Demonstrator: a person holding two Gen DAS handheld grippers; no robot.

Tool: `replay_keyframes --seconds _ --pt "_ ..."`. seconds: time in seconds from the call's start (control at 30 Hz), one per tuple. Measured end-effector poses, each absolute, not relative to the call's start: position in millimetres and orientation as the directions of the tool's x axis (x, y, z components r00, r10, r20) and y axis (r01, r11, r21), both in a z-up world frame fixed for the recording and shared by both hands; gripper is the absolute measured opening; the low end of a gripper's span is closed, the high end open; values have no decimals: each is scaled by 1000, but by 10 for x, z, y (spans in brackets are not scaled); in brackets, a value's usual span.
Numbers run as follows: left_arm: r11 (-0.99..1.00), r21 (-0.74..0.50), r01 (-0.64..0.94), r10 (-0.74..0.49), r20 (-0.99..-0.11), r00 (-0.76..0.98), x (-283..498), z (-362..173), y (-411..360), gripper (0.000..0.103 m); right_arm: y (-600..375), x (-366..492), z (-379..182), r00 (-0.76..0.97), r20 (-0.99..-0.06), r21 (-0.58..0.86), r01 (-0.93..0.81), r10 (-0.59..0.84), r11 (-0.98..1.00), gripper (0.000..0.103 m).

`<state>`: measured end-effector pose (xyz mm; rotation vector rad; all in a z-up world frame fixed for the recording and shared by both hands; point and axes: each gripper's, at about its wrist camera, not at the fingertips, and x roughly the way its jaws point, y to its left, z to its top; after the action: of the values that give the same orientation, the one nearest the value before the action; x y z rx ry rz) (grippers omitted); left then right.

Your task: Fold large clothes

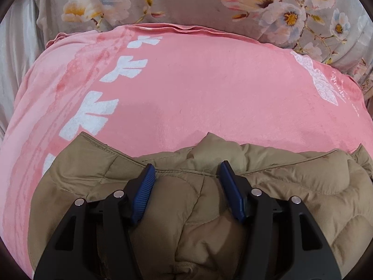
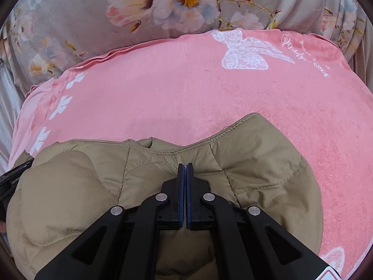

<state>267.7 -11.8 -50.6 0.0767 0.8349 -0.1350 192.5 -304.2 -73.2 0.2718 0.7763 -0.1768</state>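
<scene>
We are pinching the tan quilted jacket's (image 2: 244, 163) seamed edge in the right gripper (image 2: 185, 166), while the left gripper (image 1: 186, 168) is hovering spread-fingered over the same edge.

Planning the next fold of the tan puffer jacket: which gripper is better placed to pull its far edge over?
Probably the right gripper: its jaws are closed at the jacket's seamed far edge, apparently pinching it. The left gripper is open, straddling padding without a grip.

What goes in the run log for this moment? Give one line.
left tongs open over tan jacket | right tongs shut at jacket edge | pink blanket underneath
</scene>
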Motion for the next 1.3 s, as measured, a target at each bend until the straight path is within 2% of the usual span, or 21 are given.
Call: replay_keyframes --seconds 0.6,0.77,0.83,0.9,1.0,1.07,1.17,1.3 --pt "983 128 134 4 -739 674 2751 -669 -285 57 -3021 2029 -841 676 -733 150 266 -73 952 0" --pt "984 114 139 -8 -745 667 2756 -645 -260 57 -3027 2052 -829 667 -742 151 267 -70 952 0" --pt "988 89 128 -17 -755 655 2703 -557 -189 57 -3008 2025 -729 642 -758 112 301 -115 947 0" --pt "992 20 121 -66 -746 662 2513 -327 -86 57 -2925 1856 -497 686 -719 144 302 -109 942 12" --pt "988 -6 153 -111 -718 687 2162 -14 -131 58 -2630 1559 -110 771 -634 190 235 -64 953 12" --pt "983 -15 184 -141 -700 700 1896 76 -238 67 -2369 1413 17 798 -600 179 193 -49 965 12" --pt "983 25 181 -115 -686 718 1661 -42 -385 68 -2064 1295 -78 804 -595 185 143 -5 972 12" --pt "986 10 165 -112 -692 713 1639 -312 -404 68 -1923 1264 -370 793 -608 133 144 -33 981 11"
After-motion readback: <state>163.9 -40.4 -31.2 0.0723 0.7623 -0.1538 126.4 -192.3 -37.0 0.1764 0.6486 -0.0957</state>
